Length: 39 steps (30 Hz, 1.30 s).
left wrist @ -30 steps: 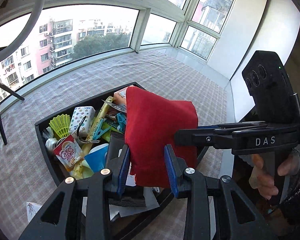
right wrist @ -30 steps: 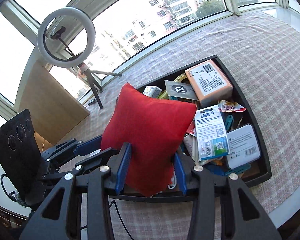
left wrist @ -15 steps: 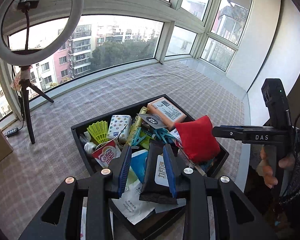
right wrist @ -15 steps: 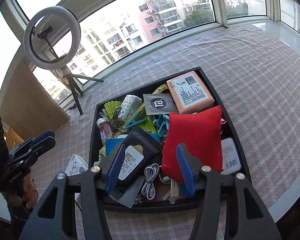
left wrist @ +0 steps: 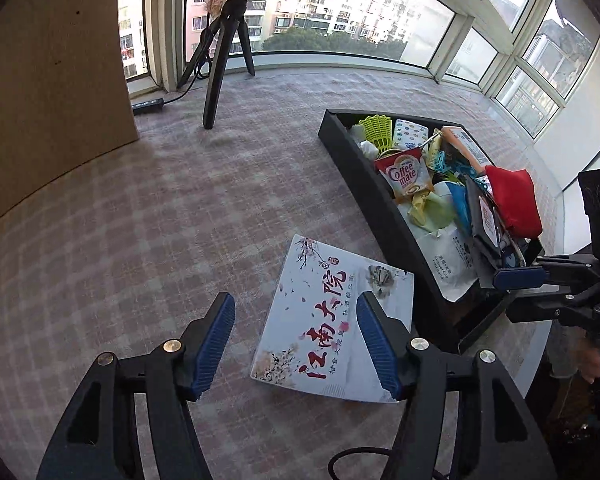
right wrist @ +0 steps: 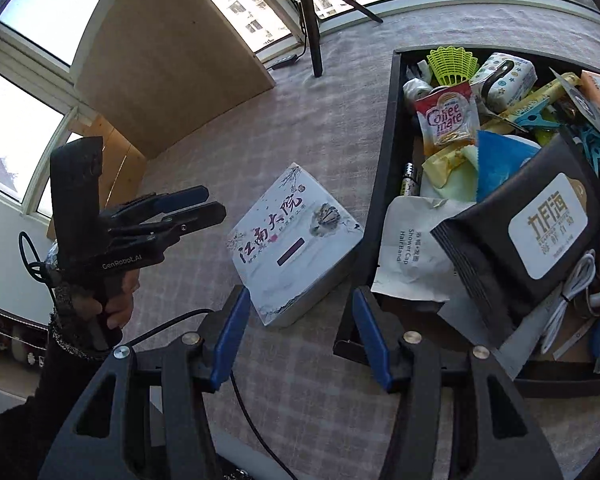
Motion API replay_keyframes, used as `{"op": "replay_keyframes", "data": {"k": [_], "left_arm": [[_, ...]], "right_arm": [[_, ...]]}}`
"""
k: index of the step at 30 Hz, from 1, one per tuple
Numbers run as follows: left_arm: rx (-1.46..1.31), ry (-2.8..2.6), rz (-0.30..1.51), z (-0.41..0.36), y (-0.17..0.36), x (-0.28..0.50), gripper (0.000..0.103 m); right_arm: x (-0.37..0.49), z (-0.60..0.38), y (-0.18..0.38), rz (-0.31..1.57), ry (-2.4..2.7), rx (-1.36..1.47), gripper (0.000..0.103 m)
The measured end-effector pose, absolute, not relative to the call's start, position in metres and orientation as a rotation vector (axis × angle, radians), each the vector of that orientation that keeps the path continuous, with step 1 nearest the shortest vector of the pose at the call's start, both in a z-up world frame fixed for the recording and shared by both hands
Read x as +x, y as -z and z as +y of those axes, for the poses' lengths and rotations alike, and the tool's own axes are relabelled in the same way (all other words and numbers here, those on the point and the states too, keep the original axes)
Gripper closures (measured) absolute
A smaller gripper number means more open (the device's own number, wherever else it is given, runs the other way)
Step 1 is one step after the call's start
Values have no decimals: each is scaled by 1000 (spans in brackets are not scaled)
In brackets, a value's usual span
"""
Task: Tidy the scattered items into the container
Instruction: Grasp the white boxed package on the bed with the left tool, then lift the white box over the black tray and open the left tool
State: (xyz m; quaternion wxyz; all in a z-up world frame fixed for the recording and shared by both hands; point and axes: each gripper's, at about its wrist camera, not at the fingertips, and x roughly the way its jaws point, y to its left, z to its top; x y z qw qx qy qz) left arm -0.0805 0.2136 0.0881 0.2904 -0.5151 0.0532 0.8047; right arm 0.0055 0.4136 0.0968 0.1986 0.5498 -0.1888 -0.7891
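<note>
One item left: white box [left wrist: 332, 316] lies on checked cloth beside full black tray [left wrist: 364, 184], not yet tidied.
Left claw [left wrist: 296, 340]: opening wide, empty, to straddle the box.
Right claw [right wrist: 298, 338]: wide, empty, near the box.

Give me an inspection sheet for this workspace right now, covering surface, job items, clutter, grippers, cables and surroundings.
Surface: checked cloth, mostly bare.
Job's things: white printed box lies on the cloth beside the black tray, outside it. The tray is piled full: red cushion, Coffee mate pouch, black wipes pack, green shuttlecock.
Clutter: shower cap packet hangs over the tray's rim.
Grippers: left gripper jaws opening, empty, above the box's edge; right gripper open, empty, near the box's corner.
Cables: white cable in the tray; power strip by the window.
Surroundings: tripod, wooden panel, windows.
</note>
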Motion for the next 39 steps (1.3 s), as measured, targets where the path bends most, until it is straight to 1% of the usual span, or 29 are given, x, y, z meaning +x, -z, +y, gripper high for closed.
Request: {"op": "replay_keyframes", "data": {"k": [7, 11, 16, 22, 24, 31, 39], "left_arm": [[-1418, -2067, 157, 209, -65, -78, 42], [-1440, -2017, 169, 211, -56, -80, 42], [-1472, -1960, 216, 219, -40, -86, 42], [-1493, -1873, 120, 225, -28, -94, 42], [-1486, -1883, 133, 227, -28, -92, 40], [-1482, -1918, 149, 221, -37, -82, 40], [-1391, -2014, 149, 217, -76, -83, 40]], "right_arm": [[3, 367, -72, -464, 2111, 1623, 50], [-4, 362, -55, -502, 2072, 1691, 50], [-12, 356, -40, -503, 2086, 1739, 50], [-24, 348, -40, -471, 2145, 1728, 44], [-26, 345, -41, -446, 2158, 1728, 44], [-27, 341, -45, -435, 2174, 1698, 44], [-29, 343, -79, -435, 2206, 1598, 44]]}}
